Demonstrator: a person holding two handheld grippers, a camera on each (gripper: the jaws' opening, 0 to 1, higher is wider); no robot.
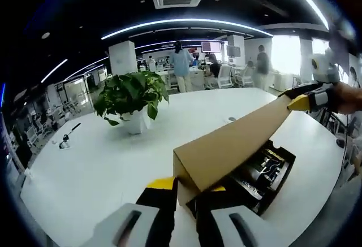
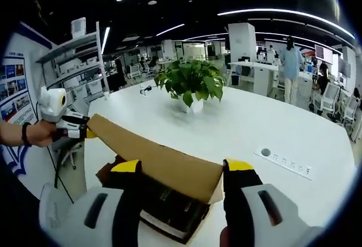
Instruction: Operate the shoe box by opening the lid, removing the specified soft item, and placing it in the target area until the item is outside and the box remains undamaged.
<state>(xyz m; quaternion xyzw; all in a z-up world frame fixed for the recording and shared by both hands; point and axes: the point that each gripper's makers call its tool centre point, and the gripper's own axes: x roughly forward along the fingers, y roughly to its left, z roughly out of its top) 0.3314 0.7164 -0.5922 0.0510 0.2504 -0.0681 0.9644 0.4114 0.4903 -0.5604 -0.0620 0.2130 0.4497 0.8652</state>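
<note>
**Shoe box lid up, pinched at both ends**

Starting right at the left claw [image 1: 186,189]: clenched on the near corner of the brown cardboard lid [image 1: 232,139], with a yellow-tipped jaw on either side of it. Same deal in the right gripper view, with the right claw [image 2: 182,167] gripping the opposite end of that lid and the folded flap caught between its jaws. Easy to spot each claw from the other camera too, out at the far tip of the lid, with a hand [image 2: 37,133] wrapped around the left one.

Just under the tilted lid, the black shoe box [image 1: 283,165], sitting open on the white desk [image 1: 85,162]. Inside it, dark stuff [image 1: 257,176] with a few yellow marks. Honestly can't tell what any of that is, so no way of picking out the soft item from here.

Further back on the desk, a leafy potted plant [image 1: 133,97] in a white pot, well apart from the box. Off beyond the plant, near the desk edge, a small dark tool [image 1: 67,137] lying flat. Set into the desk top, a flush socket panel [image 2: 288,164].

Way at the back, an open office with people [image 2: 291,60] standing around, plus a shelving rack [image 2: 79,60] near the wall.
</note>
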